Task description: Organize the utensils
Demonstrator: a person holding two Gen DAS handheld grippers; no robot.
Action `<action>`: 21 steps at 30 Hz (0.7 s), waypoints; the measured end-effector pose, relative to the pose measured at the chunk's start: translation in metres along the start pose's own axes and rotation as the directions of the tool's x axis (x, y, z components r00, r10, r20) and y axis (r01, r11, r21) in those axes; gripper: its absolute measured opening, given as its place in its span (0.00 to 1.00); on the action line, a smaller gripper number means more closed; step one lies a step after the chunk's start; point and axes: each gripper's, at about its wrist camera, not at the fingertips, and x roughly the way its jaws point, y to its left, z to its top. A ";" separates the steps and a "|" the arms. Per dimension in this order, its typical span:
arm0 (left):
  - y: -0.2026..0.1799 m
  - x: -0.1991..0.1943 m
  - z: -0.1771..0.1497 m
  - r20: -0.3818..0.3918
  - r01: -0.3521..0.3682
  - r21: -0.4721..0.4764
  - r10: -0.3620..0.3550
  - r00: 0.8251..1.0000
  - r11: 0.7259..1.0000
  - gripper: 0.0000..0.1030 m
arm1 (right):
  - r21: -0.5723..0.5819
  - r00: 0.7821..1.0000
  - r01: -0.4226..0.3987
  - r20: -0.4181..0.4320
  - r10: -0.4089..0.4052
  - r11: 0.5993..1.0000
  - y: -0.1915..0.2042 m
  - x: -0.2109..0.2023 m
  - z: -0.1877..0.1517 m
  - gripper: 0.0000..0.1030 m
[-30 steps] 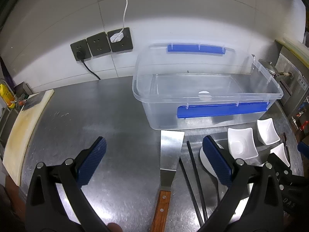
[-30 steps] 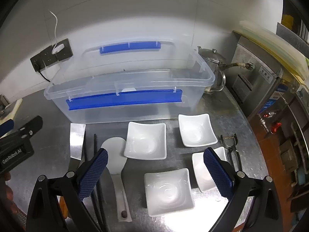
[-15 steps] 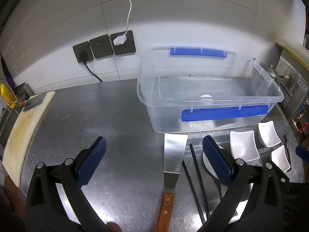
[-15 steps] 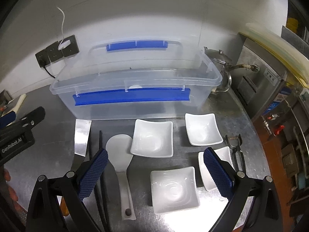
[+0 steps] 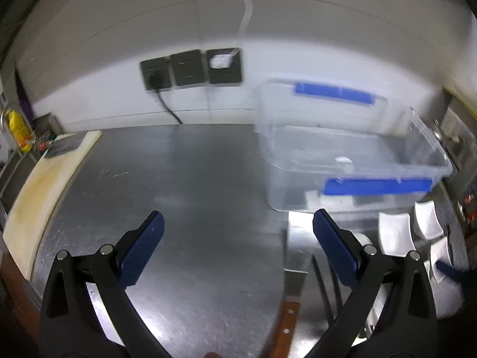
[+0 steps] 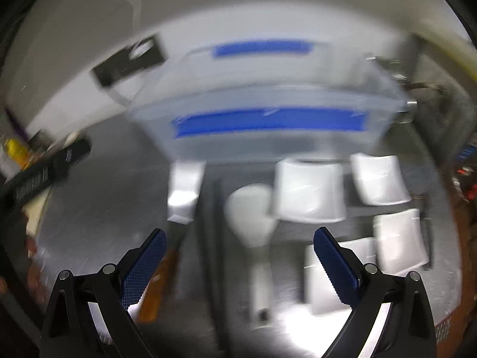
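A metal spatula (image 6: 184, 191) with a wooden handle (image 6: 155, 286) lies flat on the steel counter (image 5: 190, 197), just in front of a clear plastic bin (image 6: 268, 125). It looks stiff and thin, likely slippery at the blade, so the handle seems the best grip. Beside it lie dark chopsticks (image 6: 208, 238), a white rice paddle (image 6: 250, 217) and small white dishes (image 6: 310, 191). The left gripper (image 5: 238, 244) and right gripper (image 6: 238, 253) both hover spread wide, holding nothing.
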 end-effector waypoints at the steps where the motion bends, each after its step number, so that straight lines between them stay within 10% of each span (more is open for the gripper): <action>1: 0.007 0.001 0.001 -0.001 0.003 -0.016 -0.003 1.000 1.000 0.93 | -0.022 1.000 -0.010 -0.019 0.010 1.000 0.009 0.005 -0.001 0.91; 9: 0.074 0.027 0.000 -0.068 0.082 -0.142 -0.093 0.993 0.986 0.93 | -0.070 0.940 -0.088 -0.337 0.060 0.994 0.087 0.087 -0.020 0.60; 14: 0.107 0.051 -0.004 -0.129 0.148 -0.205 -0.177 0.976 0.967 0.93 | -0.057 0.910 0.000 -0.414 -0.023 0.998 0.104 0.121 -0.030 0.51; 21: 0.113 0.082 -0.013 -0.211 0.272 -0.234 -0.321 0.923 0.934 0.93 | -0.081 0.923 0.096 -0.366 -0.120 0.992 0.115 0.122 -0.036 0.25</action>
